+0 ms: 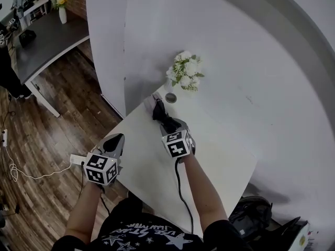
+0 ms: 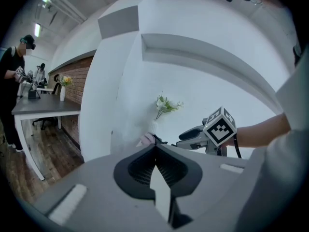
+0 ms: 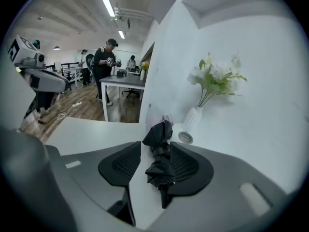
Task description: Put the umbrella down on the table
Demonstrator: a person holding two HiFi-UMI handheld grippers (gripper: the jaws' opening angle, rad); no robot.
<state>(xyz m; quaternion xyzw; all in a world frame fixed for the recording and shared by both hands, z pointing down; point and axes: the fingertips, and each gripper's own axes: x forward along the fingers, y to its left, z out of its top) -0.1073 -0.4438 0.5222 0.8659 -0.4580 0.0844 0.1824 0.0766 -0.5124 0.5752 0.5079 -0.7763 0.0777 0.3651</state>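
Observation:
A black folded umbrella [image 1: 160,114] lies on the white table [image 1: 214,161], close to the wall corner. In the right gripper view the umbrella [image 3: 161,166] sits between the two pads, nearer the right one, with bare table showing beside the left pad. My right gripper [image 1: 166,124] hangs over its near end, jaws apart and not pressing it [image 3: 155,146]. My left gripper [image 1: 116,141] is off the table's left edge, above the floor. Its jaws [image 2: 155,148] meet at the tips with nothing between them.
A white vase of white flowers [image 1: 185,73] stands by the wall behind the umbrella, a small round dish [image 1: 170,97] at its foot. A power strip [image 1: 77,160] and cable lie on the wood floor. A dark desk [image 1: 49,38] stands far left, a black bag [image 1: 251,213] near right.

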